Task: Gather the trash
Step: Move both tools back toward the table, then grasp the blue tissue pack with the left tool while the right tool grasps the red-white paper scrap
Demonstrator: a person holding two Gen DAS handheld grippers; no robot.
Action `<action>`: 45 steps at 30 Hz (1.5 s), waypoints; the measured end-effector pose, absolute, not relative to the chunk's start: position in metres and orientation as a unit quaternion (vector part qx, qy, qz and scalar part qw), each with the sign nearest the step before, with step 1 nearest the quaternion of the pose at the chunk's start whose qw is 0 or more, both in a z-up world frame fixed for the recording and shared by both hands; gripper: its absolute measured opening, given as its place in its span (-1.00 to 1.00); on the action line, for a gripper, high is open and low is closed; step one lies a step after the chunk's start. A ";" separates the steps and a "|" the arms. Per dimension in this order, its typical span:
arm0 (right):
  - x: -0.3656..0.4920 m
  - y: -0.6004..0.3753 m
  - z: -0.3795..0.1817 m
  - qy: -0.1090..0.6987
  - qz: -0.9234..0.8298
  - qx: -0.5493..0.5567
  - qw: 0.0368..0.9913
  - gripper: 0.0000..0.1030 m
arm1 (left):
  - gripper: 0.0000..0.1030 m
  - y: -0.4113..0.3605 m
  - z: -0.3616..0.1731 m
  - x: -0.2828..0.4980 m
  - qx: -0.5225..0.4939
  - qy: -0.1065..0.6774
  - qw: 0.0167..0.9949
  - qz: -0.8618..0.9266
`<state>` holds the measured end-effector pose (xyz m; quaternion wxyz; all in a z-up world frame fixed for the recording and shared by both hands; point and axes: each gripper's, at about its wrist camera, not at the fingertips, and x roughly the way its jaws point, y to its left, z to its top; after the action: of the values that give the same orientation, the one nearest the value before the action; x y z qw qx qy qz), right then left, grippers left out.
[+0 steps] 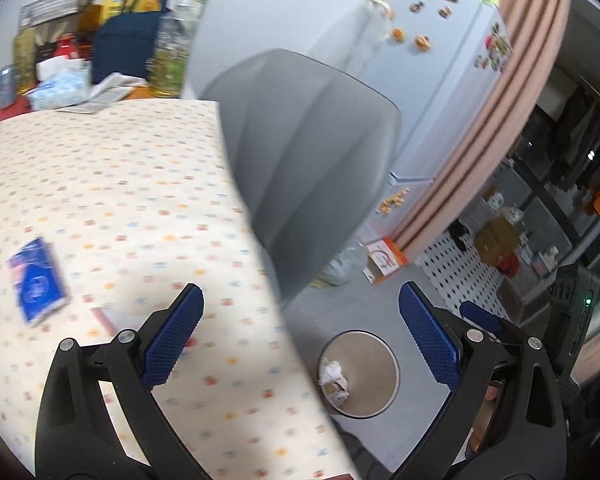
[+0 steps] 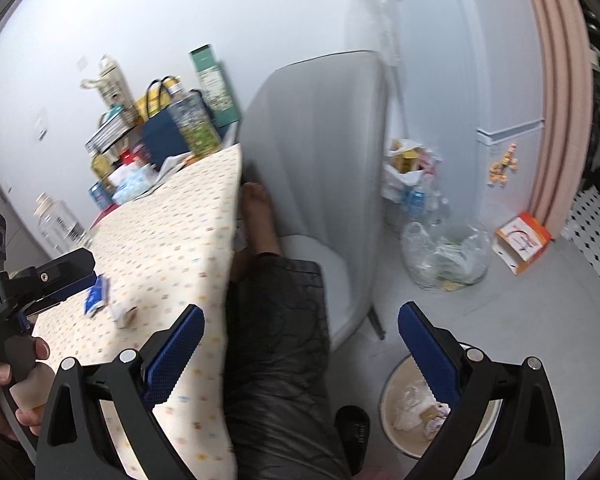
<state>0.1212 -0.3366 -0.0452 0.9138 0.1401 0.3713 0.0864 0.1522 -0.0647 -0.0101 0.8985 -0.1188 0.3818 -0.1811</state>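
Note:
A round bin (image 1: 374, 344) stands on the floor beside the table, with crumpled paper (image 1: 334, 378) in it; it also shows in the right wrist view (image 2: 392, 396). My left gripper (image 1: 300, 330) is open and empty over the table edge and the bin. My right gripper (image 2: 300, 348) is open and empty, above the floor near the bin. A blue packet (image 1: 38, 280) and a small torn wrapper (image 1: 108, 318) lie on the patterned tablecloth (image 1: 120, 184). The right wrist view shows the packet (image 2: 97, 294), a small crumpled scrap (image 2: 124, 314) and the left gripper (image 2: 56, 276) over them.
A grey chair (image 1: 312, 152) is pushed against the table's right side. Bottles, a navy bag (image 1: 126, 48) and clutter crowd the table's far end. A clear plastic bag (image 2: 446, 256), an orange box (image 2: 522, 242) and a white fridge (image 1: 432, 60) stand beyond. My leg (image 2: 276, 320) is by the chair.

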 end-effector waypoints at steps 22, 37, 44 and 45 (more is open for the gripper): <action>0.147 -0.172 -0.051 0.430 0.229 0.110 0.866 0.64 | 0.88 0.096 -0.020 0.124 -0.199 0.356 0.911 -0.072; 0.183 -0.129 -0.089 0.482 0.264 0.110 0.828 -0.61 | 0.88 0.122 -0.061 0.143 -0.214 0.378 0.901 -0.011; 0.180 -0.133 -0.081 0.458 0.278 0.111 0.837 -0.93 | 0.88 0.108 -0.078 0.168 -0.194 0.407 0.892 0.017; 0.179 -0.135 -0.079 0.456 0.278 0.112 0.838 -0.94 | 0.88 0.107 -0.081 0.172 -0.196 0.412 0.889 0.023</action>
<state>0.1789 -0.1355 -0.0792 0.8384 0.1120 0.4555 0.2775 0.1720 0.1071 -0.0812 0.8895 -0.1963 0.4120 0.0232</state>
